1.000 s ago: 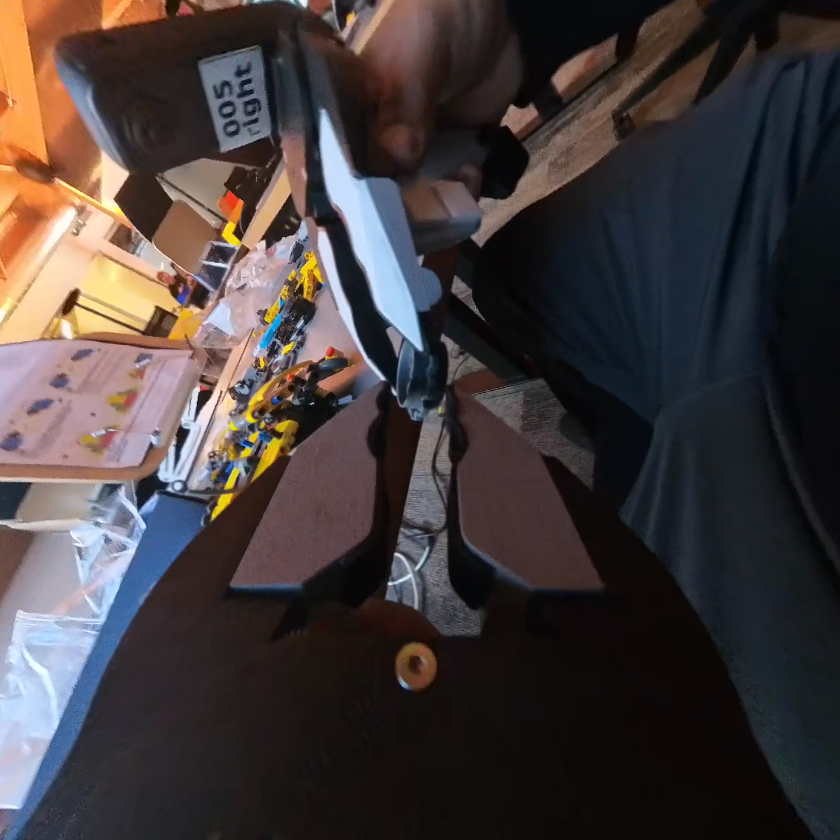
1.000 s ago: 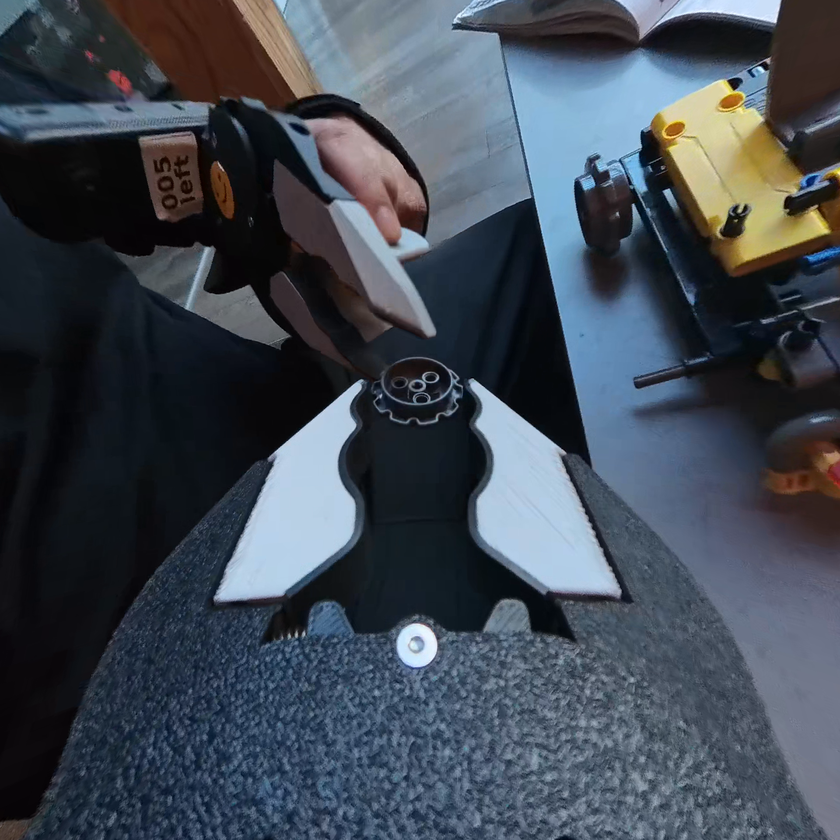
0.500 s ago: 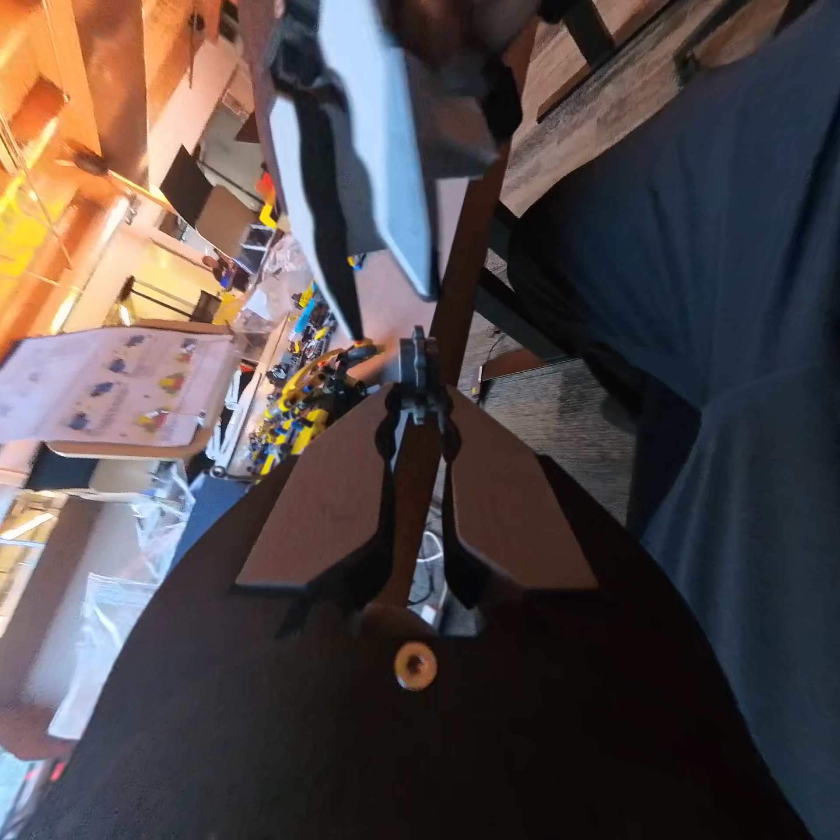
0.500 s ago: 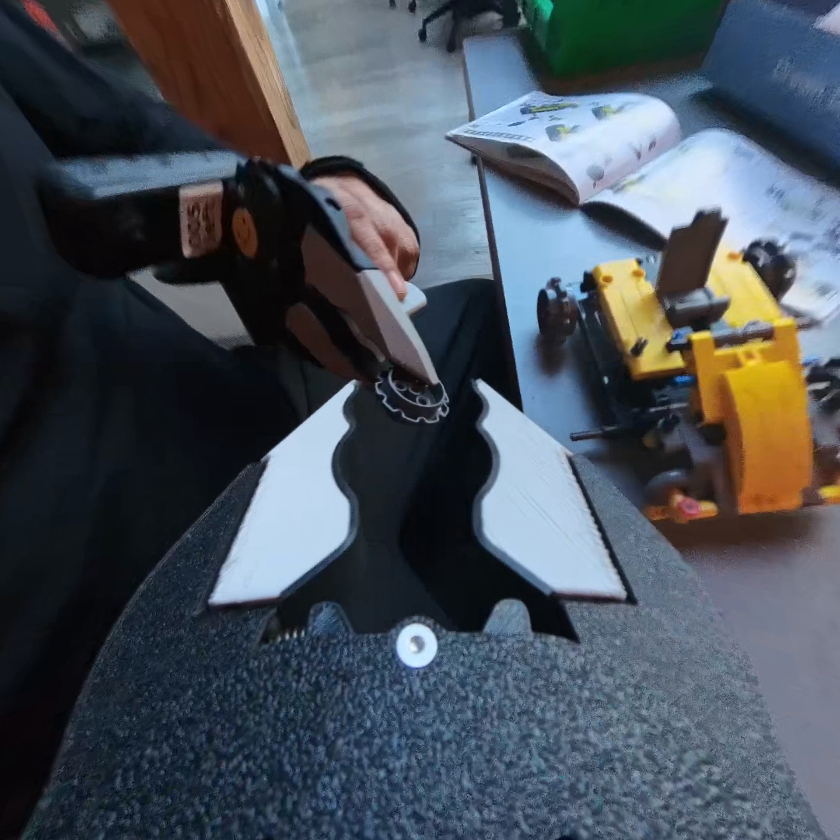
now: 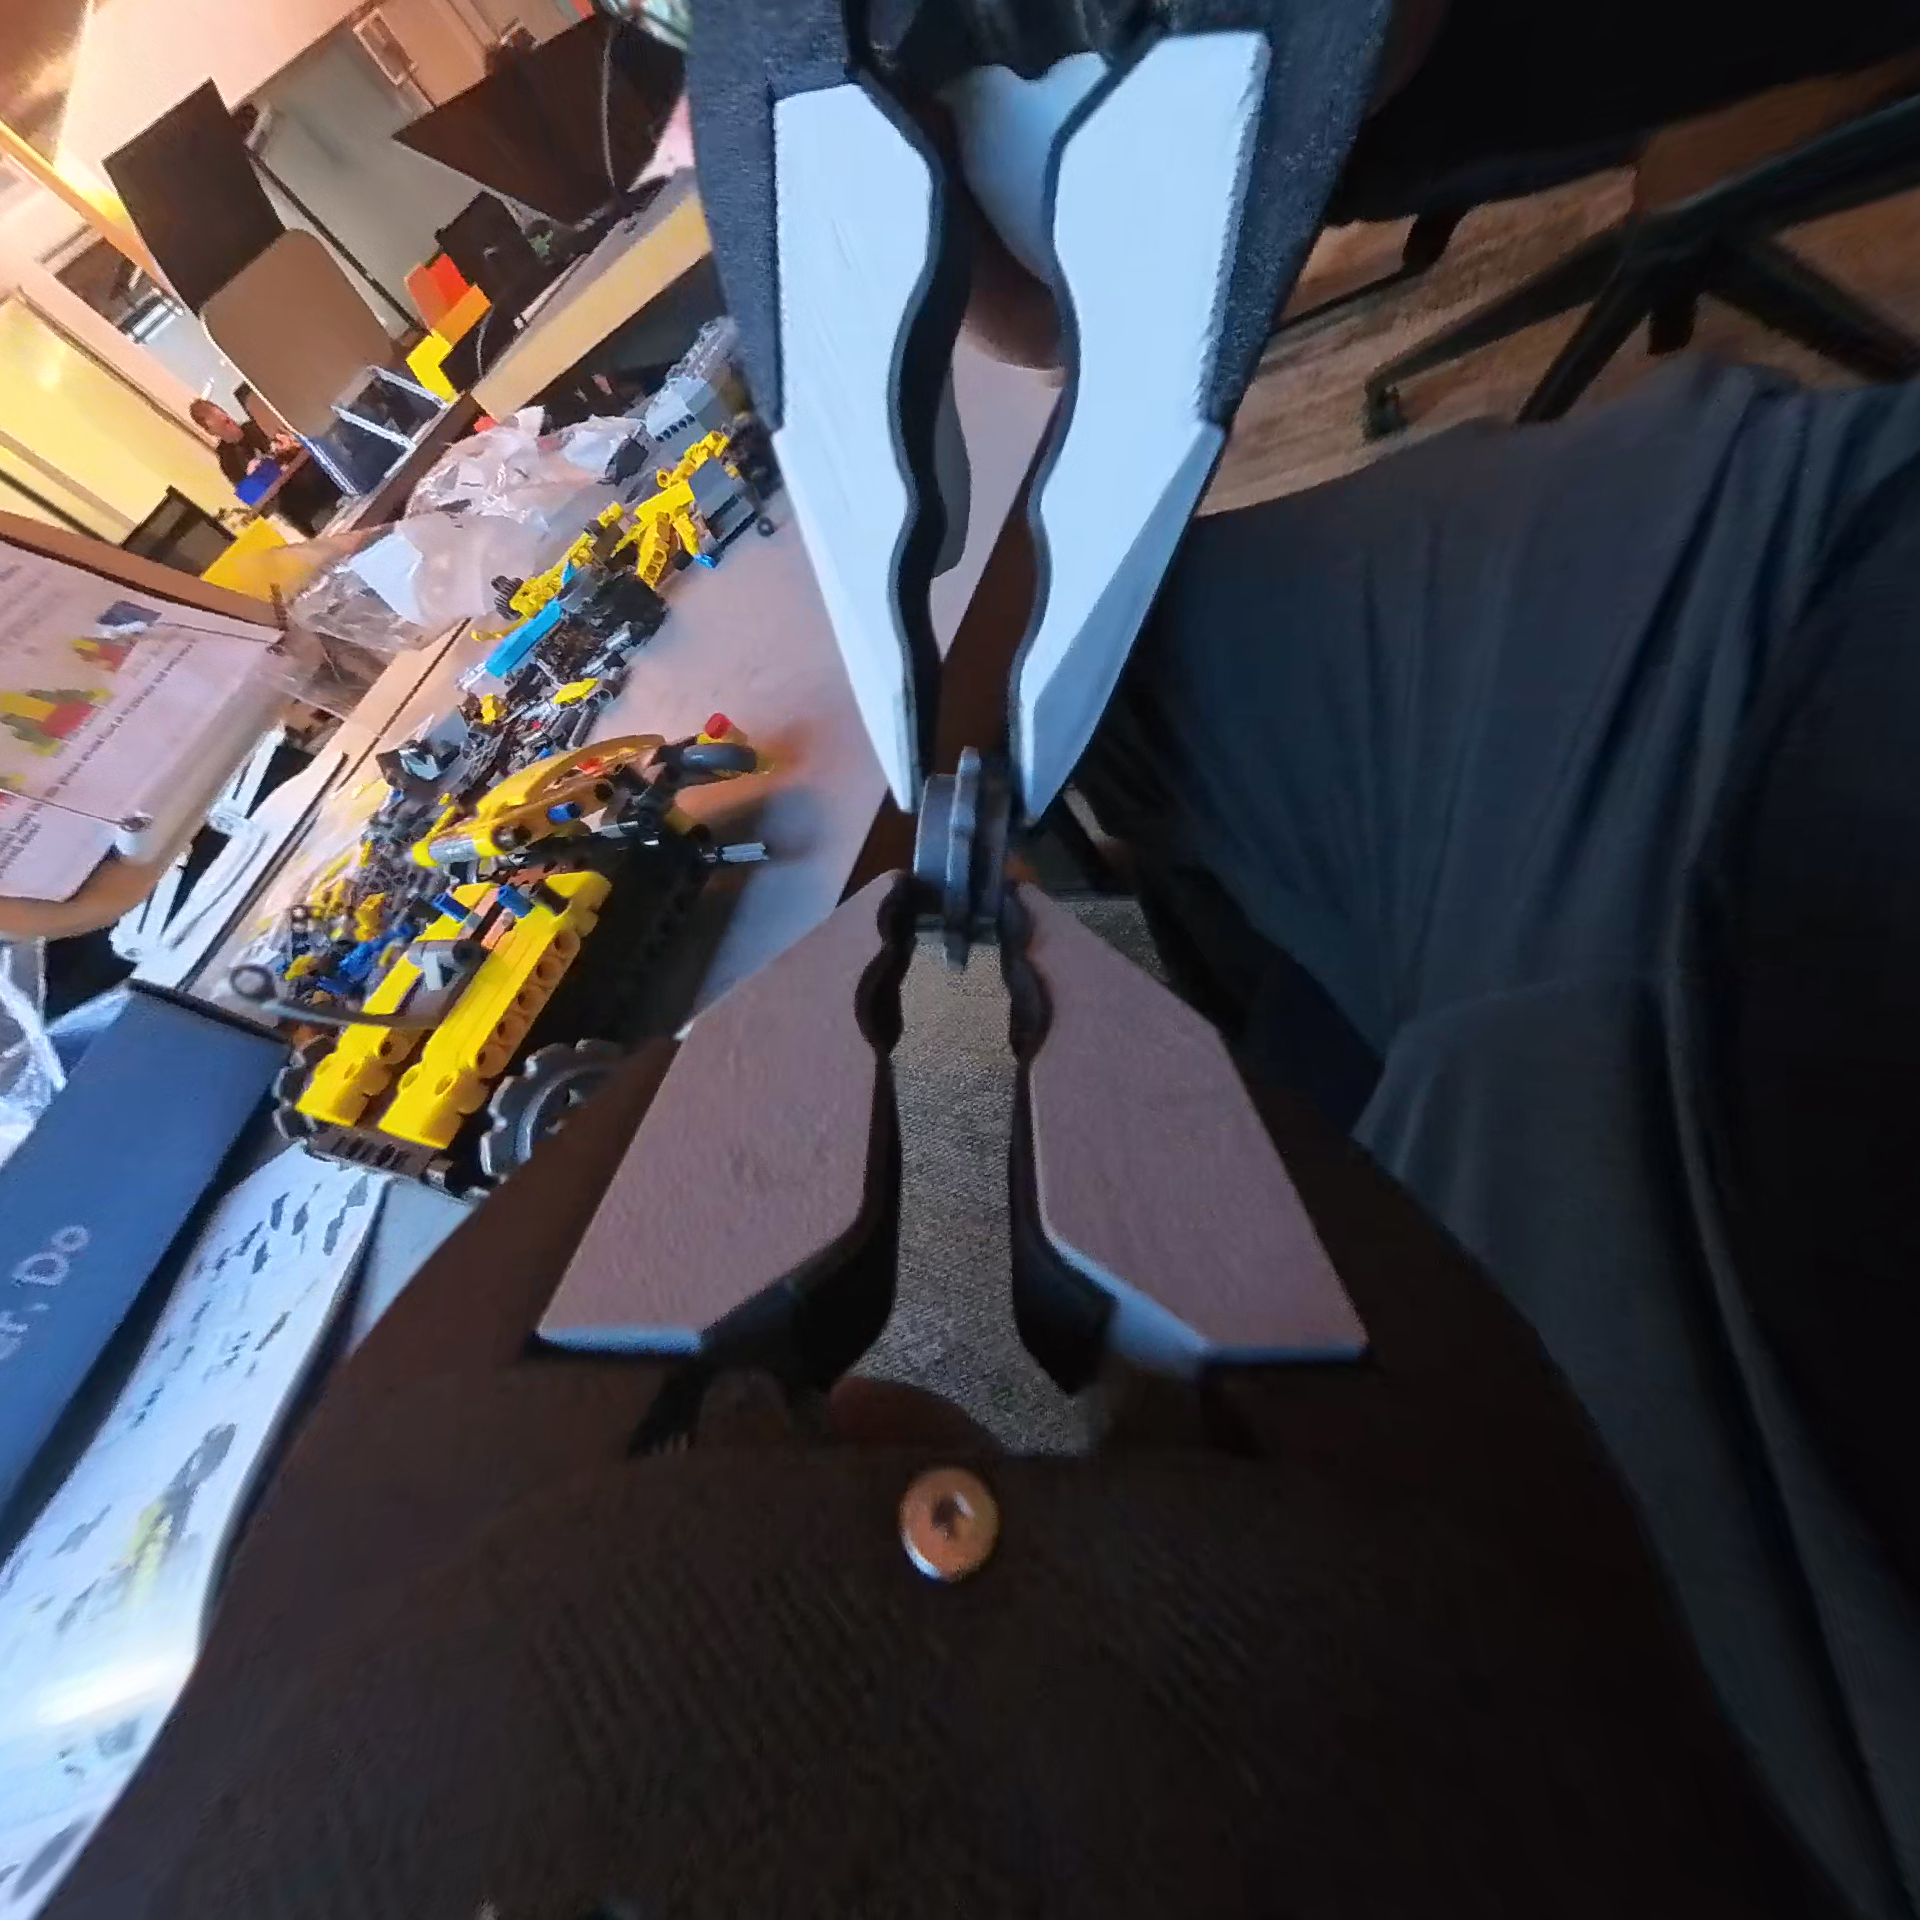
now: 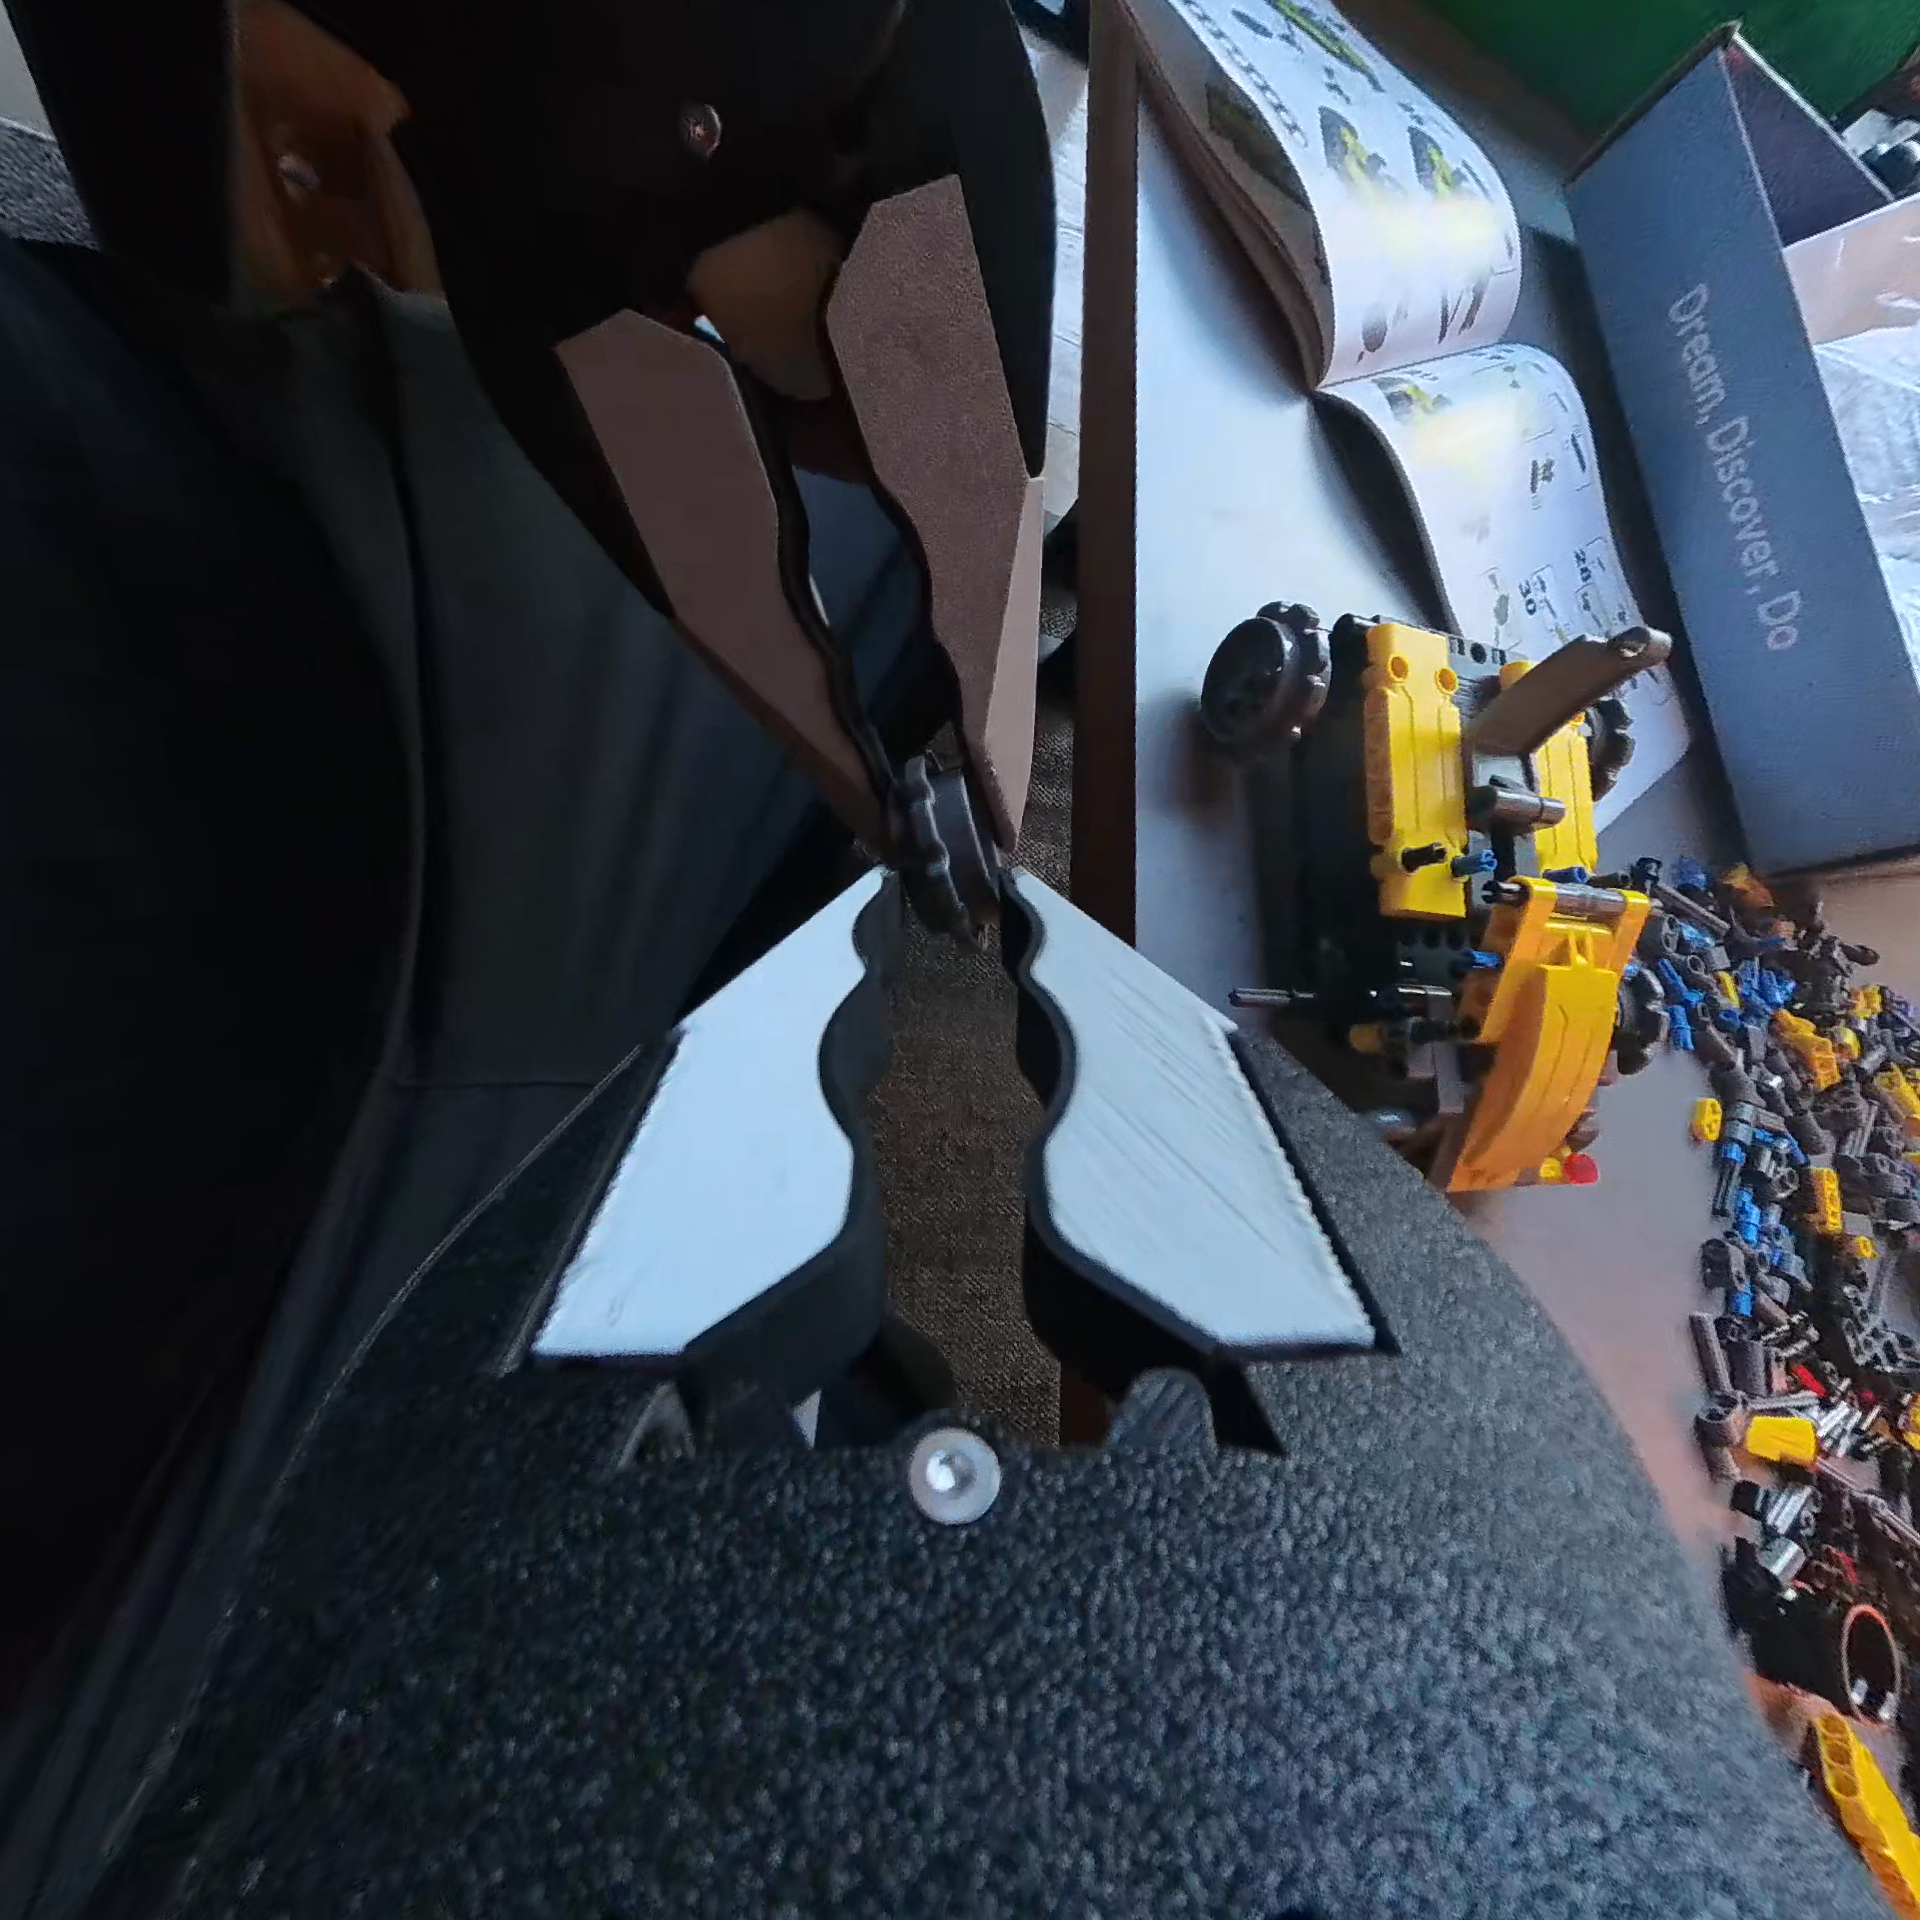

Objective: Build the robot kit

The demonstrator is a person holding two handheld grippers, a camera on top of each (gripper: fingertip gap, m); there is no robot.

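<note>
A small dark grey toothed wheel [image 5: 956,842] hangs in the air beside the table edge, over carpet and a person's dark-clothed lap. My left gripper [image 5: 961,904], with brown-looking pads, is closed on its lower part. My right gripper [image 5: 966,805], with white pads, comes from above, tip to tip with the left one, and pinches the upper part. In the right wrist view the wheel [image 6: 940,847] sits between my right gripper [image 6: 945,894] below and my left gripper [image 6: 935,821] above. Both sets of jaws stand narrow around it.
On the grey table [image 6: 1195,468] stand a yellow-and-black brick vehicle [image 6: 1455,831], an open instruction booklet [image 6: 1403,260], a blue-grey box [image 6: 1745,468] and a heap of small loose parts [image 6: 1818,1195]. The vehicle [image 5: 468,997] and plastic bags [image 5: 468,540] show in the left wrist view. My two grippers' fingertips are within a few centimetres of each other.
A second ago the right gripper held the wheel; then the left took it and the right opened. Now the right gripper has turned to face the left one and closed on the wheel too.
</note>
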